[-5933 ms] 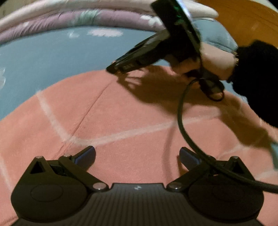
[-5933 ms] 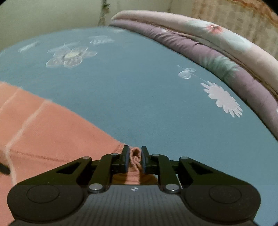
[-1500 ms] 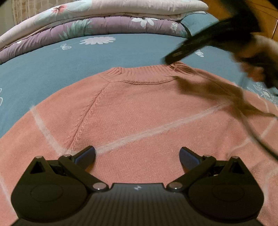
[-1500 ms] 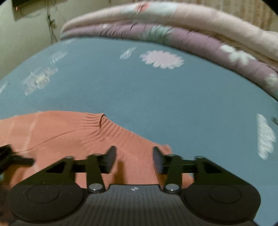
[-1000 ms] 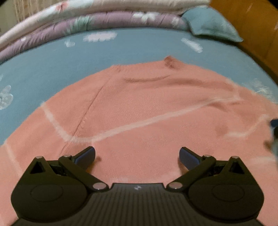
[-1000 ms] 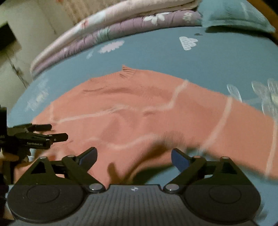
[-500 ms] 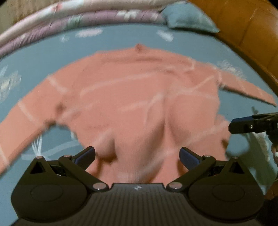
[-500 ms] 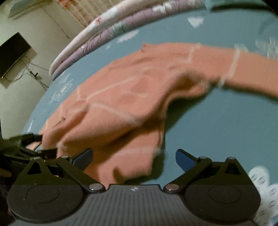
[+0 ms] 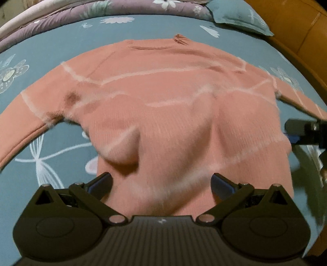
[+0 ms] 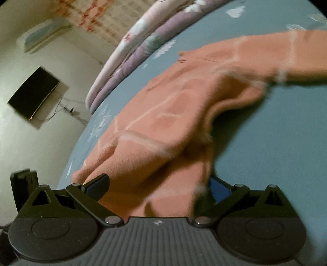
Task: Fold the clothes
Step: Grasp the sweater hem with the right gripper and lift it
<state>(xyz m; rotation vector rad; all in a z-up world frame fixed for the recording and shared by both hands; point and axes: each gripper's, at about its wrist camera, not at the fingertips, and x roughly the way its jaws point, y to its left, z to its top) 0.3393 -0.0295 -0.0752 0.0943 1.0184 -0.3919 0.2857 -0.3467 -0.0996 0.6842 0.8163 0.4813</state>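
A salmon-pink knit sweater (image 9: pixel 173 98) with pale stripes lies spread on the teal bed sheet (image 9: pixel 61 41), collar far, sleeves out to both sides, its lower body rumpled into folds. My left gripper (image 9: pixel 161 182) is open, with the sweater's hem between its fingers. My right gripper (image 10: pixel 157 184) is open over the hem's right corner, and the sweater (image 10: pixel 163 114) bunches up between its fingers. The right gripper also shows at the right edge of the left wrist view (image 9: pixel 302 131).
Folded purple and pink floral quilts (image 9: pixel 81 10) lie along the far side of the bed. A teal pillow (image 9: pixel 235 16) and a wooden headboard (image 9: pixel 296 30) are at the right. A wall-mounted screen (image 10: pixel 32 94) hangs left in the right wrist view.
Both grippers pulled back from the collar toward the hem. The right gripper let go of the collar and opened. The sweater's lower body is now rumpled.
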